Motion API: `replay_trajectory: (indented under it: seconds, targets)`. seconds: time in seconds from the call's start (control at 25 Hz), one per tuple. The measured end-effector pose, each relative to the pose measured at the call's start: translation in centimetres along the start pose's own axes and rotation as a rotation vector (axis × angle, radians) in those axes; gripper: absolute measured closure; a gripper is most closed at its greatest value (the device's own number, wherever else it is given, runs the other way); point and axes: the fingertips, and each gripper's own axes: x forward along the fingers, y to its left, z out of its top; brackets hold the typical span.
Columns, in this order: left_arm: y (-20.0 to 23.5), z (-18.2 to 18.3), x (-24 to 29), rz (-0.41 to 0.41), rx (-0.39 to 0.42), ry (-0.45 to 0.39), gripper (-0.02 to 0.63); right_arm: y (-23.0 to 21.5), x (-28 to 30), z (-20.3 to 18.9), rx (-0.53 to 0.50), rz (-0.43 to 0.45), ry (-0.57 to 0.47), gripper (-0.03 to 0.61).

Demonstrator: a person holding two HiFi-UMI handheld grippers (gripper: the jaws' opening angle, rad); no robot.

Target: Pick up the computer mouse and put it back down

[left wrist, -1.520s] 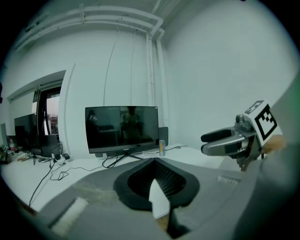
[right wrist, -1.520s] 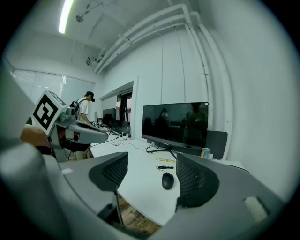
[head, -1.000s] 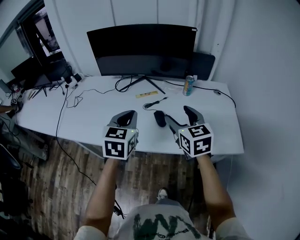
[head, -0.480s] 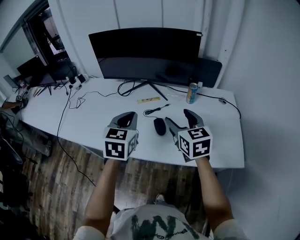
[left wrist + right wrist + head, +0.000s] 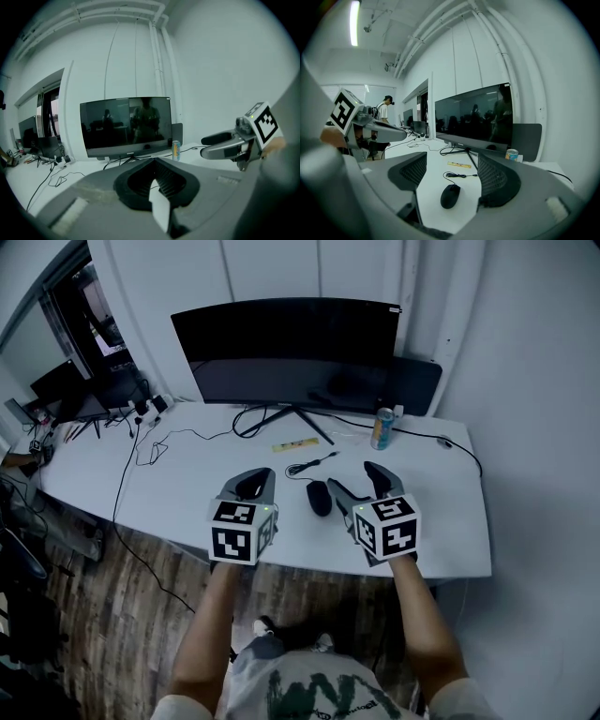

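Since a second ago both of my hand-held grippers have edged forward over the white worktop (image 5: 187, 474), and the computer mouse (image 5: 319, 498) now sits closer in front of the right one than it did.

The mouse lies flat on the worktop near its front edge, between my two hands and nearer the right. My right hand-held gripper (image 5: 352, 476) is spread wide. In the right gripper view the two dark ribbed pads stand well apart, and the mouse shows on the bare surface in the gap ahead of them, clear of both pads.

My left hand-held gripper (image 5: 253, 474) hovers just left of the mouse with its jaw tips pressed together. In the left gripper view they meet at a point, only a hollow remains behind the tips, and nothing is caught there.

Just beyond the mouse lies a loose black cable (image 5: 314, 463) with a small coil, and I cannot tell whether it joins the mouse. Beyond that is a flat yellowish strip (image 5: 294, 443). A drinks can (image 5: 382, 427) stands upright to the right, near the foot of the wide dark monitor (image 5: 291, 348) at the back of the worktop. More cables trail across the left part of the surface.
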Motion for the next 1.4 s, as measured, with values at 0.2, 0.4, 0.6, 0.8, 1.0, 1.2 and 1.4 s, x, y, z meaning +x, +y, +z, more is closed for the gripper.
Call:
replay_trajectory:
  seconds: [0.2,0.4,0.6,0.8,1.0,1.2,1.4]
  targets:
    - [1.1,-0.1,1.6,-0.054,-0.001,-0.010,0.609,0.0,1.1,-0.1,-0.001,-0.052,0.009,0.252]
    - [2.9,0.2,3.5,-0.120,0.018,-0.014,0.609,0.1,3.2,0.3,0.012,-0.117,0.018,0.252]
    - [5.1,0.8,5.3,-0.173,0.025,-0.022,0.609,0.1,5.1,0.8,0.032,-0.172,0.028,0.252]
    - [5.9,1.0,6.6,-0.210,0.029,-0.026,0.609,0.1,6.4,0.8,0.034,-0.204,0.045,0.252]
    - [5.8,0.7,7.3,-0.235,0.027,-0.025,0.609,-0.1,7.1,-0.3,0.049,-0.214,0.076,0.252]
    - [5.9,-0.7,7.7,-0.241,0.033,0.000,0.609,-0.1,8.1,-2.4,0.059,-0.208,0.131,0.252]
    - [5.9,-1.5,7.6,-0.246,0.020,0.004,0.609,0.2,9.6,-5.5,0.088,-0.191,0.199,0.252]
